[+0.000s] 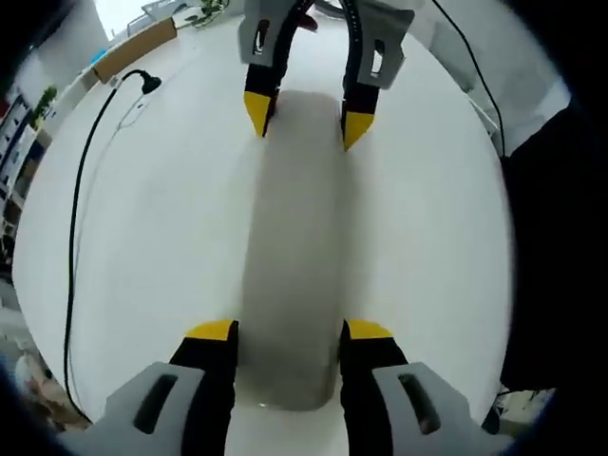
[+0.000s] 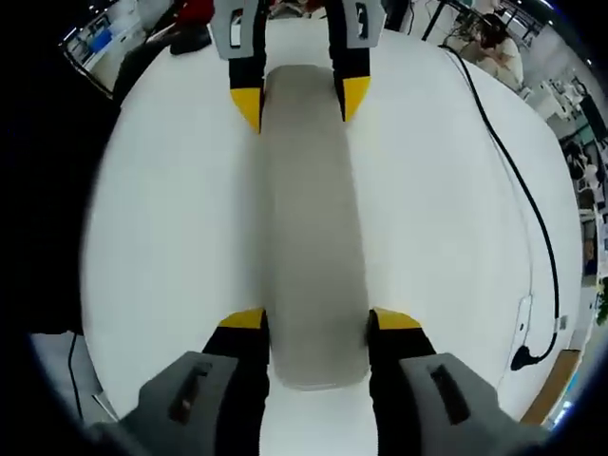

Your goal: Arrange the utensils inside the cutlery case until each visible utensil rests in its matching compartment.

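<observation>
Closed grey cutlery case [image 1: 290, 256] lies mid-frame on the white table [image 1: 152, 237], left gripper [image 1: 287, 331] and right gripper [image 2: 317, 320] each clamped on opposite ends. Two-ended hold probably steadies it for opening; no utensils visible yet.

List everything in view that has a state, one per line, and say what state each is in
Cutlery case: closed, lying flat on the white table, held at both ends.
Left gripper: fingers against the sides of the case's near end, shut on it.
Right gripper: fingers against the sides of the opposite end, shut on it.
Black cable: lying loose on the table, plug end unplugged.
</observation>
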The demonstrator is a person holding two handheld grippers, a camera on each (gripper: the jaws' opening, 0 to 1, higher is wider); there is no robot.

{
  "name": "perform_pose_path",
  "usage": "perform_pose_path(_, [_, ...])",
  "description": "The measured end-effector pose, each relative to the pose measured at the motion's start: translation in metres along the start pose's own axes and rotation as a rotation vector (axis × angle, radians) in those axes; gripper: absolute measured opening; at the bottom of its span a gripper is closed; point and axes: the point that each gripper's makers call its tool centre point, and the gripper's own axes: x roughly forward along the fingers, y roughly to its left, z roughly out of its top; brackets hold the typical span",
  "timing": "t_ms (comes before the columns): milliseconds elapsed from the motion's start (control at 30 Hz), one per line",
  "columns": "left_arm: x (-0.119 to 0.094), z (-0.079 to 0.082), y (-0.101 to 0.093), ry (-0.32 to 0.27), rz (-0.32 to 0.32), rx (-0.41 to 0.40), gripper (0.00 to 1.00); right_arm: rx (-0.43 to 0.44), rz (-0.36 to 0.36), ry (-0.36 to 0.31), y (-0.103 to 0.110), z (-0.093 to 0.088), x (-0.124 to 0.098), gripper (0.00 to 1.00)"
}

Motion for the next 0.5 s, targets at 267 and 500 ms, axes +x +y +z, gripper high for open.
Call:
perform_pose_path(267, [0.0007,-0.0003,-0.0008,0.045,0.003,-0.006,0.44,0.014,0.046,0.067,0.0000,-0.0006,0.0027,0.40])
perform_pose_path(500, [-0.0002,-0.0030,-0.0019,0.061,0.000,-0.005,0.44,0.006,0.048,0.103,0.0007,-0.0018,0.0024,0.40])
